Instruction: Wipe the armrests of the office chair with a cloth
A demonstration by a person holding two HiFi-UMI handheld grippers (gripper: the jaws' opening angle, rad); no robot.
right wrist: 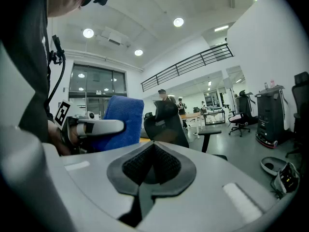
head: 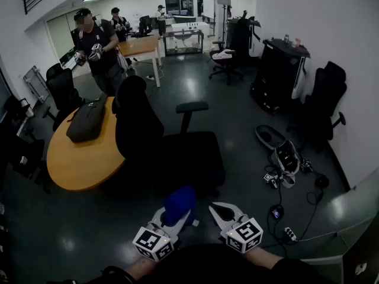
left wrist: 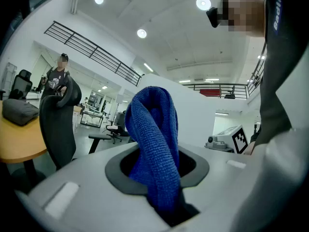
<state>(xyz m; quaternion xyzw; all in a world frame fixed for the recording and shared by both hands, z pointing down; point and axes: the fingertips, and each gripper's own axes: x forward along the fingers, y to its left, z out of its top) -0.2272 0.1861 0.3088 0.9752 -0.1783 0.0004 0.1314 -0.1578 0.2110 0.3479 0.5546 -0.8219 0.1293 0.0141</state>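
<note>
Left gripper (head: 170, 219) is clamping the blue cloth (head: 179, 205), which is bunching up out of its jaws. Right gripper (head: 217, 208), just beside it, is gripping nothing, jaws pressed together. Office chair (head: 177, 152) is sitting just ahead of both grippers, with one armrest (head: 192, 106) farther ahead and apart from the cloth.

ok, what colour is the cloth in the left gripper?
Blue. The cloth is pinched in the left gripper; it shows best in the left gripper view.
</note>
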